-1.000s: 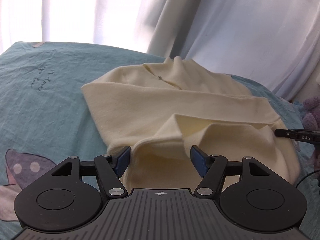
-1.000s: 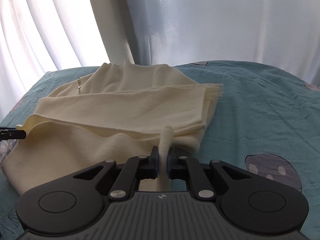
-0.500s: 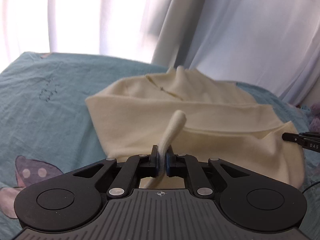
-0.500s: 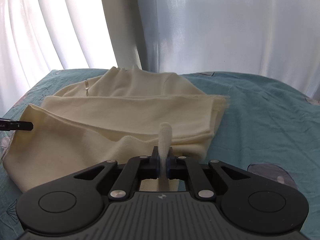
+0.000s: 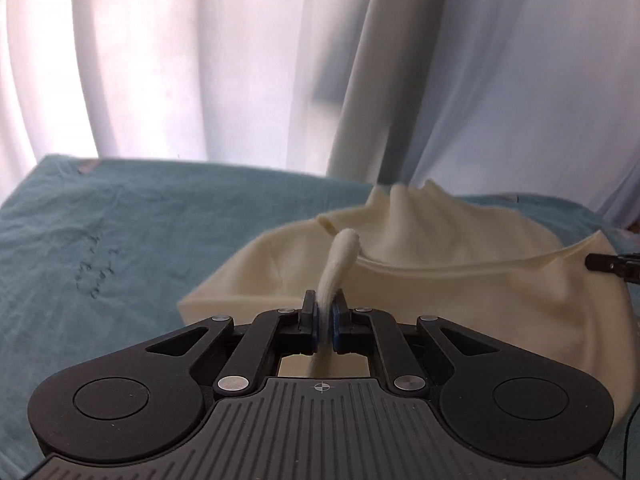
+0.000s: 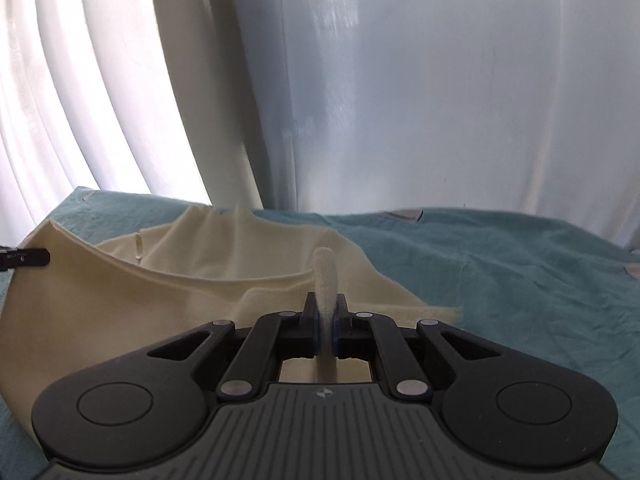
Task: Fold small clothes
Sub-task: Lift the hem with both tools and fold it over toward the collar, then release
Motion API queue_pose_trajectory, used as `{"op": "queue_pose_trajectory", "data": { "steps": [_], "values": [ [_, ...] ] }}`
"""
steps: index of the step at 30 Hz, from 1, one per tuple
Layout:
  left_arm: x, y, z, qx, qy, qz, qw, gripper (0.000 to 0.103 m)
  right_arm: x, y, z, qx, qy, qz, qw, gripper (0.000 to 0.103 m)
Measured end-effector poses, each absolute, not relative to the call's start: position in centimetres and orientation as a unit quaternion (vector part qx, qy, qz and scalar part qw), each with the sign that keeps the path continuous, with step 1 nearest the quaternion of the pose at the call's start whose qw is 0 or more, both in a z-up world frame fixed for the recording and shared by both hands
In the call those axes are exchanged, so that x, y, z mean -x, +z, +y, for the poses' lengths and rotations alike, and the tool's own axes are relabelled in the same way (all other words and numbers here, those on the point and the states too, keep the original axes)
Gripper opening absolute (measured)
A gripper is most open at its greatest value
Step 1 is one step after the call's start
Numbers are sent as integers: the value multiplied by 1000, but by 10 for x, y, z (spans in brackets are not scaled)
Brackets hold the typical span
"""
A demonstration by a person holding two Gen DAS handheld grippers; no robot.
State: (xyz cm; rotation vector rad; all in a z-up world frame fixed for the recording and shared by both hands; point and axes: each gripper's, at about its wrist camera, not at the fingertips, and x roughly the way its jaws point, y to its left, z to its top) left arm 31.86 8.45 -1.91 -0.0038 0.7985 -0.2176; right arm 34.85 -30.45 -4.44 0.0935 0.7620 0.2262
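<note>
A bed covered in a teal, slightly wrinkled cotton sheet (image 5: 120, 248) carries everything, its far edge meeting pale curtains. The sheet shows small dark handwritten marks (image 5: 96, 268) on its left part in the left wrist view, and a grey printed patch (image 6: 406, 213) near the far edge in the right wrist view. Directly on the sheet lies a cream-yellow soft knit garment (image 5: 460, 292), partly folded. Its far part rests on the sheet in rumpled ridges, while its near edge is raised off the sheet as a taut curved band (image 6: 192, 276).
</note>
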Motion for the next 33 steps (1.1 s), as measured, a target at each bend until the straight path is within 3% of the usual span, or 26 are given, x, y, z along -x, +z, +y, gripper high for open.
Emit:
{"op": "queue_pose_trajectory", "data": {
  "steps": [2, 4, 6, 9, 10, 12, 22, 33],
  "values": [
    [-320, -35, 87, 13, -117, 403, 908, 10, -356, -57, -305, -41, 106, 404, 908, 8],
    [-319, -41, 93, 39, -134, 400, 906, 25, -357, -60, -307, -40, 114, 420, 900, 16],
    [-324, -45, 98, 58, -136, 406, 902, 30, -355, -61, -309, -39, 133, 421, 896, 21],
    [-331, -48, 98, 72, -138, 410, 899, 29, -359, -60, -308, -37, 136, 425, 894, 21],
    [-328, -47, 96, 67, -138, 411, 898, 7, -360, -59, -306, -34, 134, 425, 895, 21],
    [-329, -43, 92, 53, -125, 412, 901, 8, -358, -56, -297, -18, 133, 419, 898, 6],
    [-375, 33, 98, 36, -72, 295, 952, 8, -399, 5, -263, 86, 66, 290, 951, 5],
    [-425, -58, 72, -21, 8, 360, 933, 12, -454, -64, -238, 106, 3, 333, 937, 7]
  ]
}}
